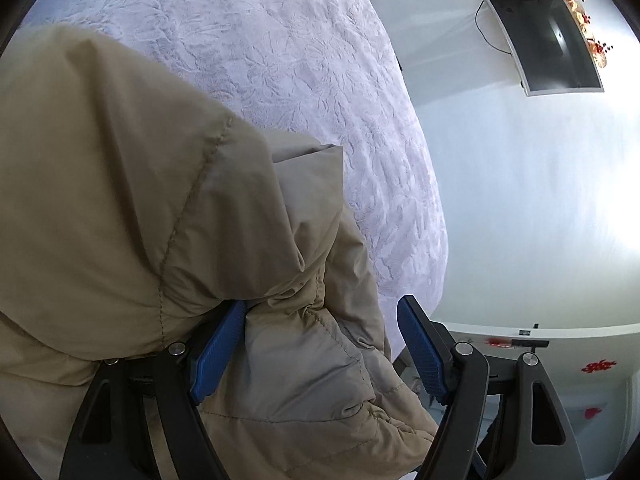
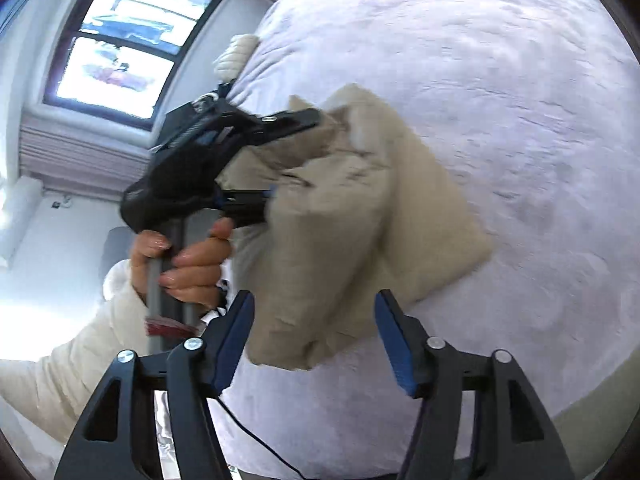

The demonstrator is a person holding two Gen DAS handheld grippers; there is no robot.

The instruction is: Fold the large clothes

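With both my left gripper (image 1: 320, 344) and right gripper (image 2: 316, 336) released, jaws spread, the puffy beige quilted jacket (image 2: 340, 208) bunched on the lavender embossed bedspread (image 2: 500, 80) may spring unfolded, being unpinned.

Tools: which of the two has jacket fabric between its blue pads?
The left tool: beige jacket bunches between its pads. The right tool stands open, clear of the fabric.

Bed (image 2: 520, 128) mostly bare right of and beyond the beige jacket (image 2: 340, 208), free to pass. Left hand (image 2: 188, 264) with left gripper (image 2: 280, 156) blocks jacket's left side. Jacket bulk fills left gripper's gap, crowding its left fingers (image 1: 218, 352).
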